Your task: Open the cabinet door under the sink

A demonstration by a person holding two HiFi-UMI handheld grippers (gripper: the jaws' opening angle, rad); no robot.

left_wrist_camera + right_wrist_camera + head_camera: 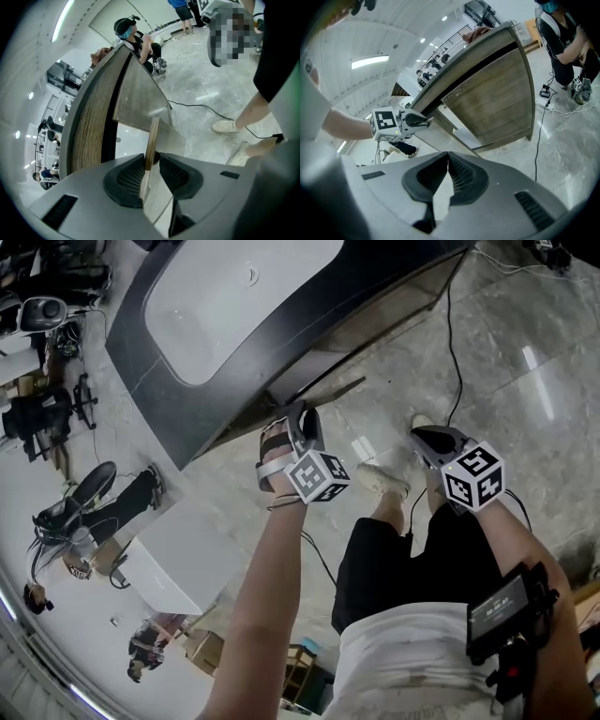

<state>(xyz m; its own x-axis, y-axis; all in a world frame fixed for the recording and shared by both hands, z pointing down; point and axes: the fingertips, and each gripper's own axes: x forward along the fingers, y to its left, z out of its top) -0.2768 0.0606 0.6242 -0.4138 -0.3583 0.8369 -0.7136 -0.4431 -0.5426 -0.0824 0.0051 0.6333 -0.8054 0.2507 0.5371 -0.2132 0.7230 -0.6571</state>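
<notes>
The cabinet under the sink has a wooden door standing ajar, swung out from the cabinet front. In the head view its thin edge sticks out below the dark countertop. My left gripper is shut on that door's free edge, one pad on each face. The head view shows it right at the door. The right gripper view shows it too. My right gripper is shut with nothing in it and hangs apart at the right.
A second cabinet door beside the open one is closed. A black cable runs over the grey floor. My own feet stand just before the cabinet. Other people and a white table are off to the left.
</notes>
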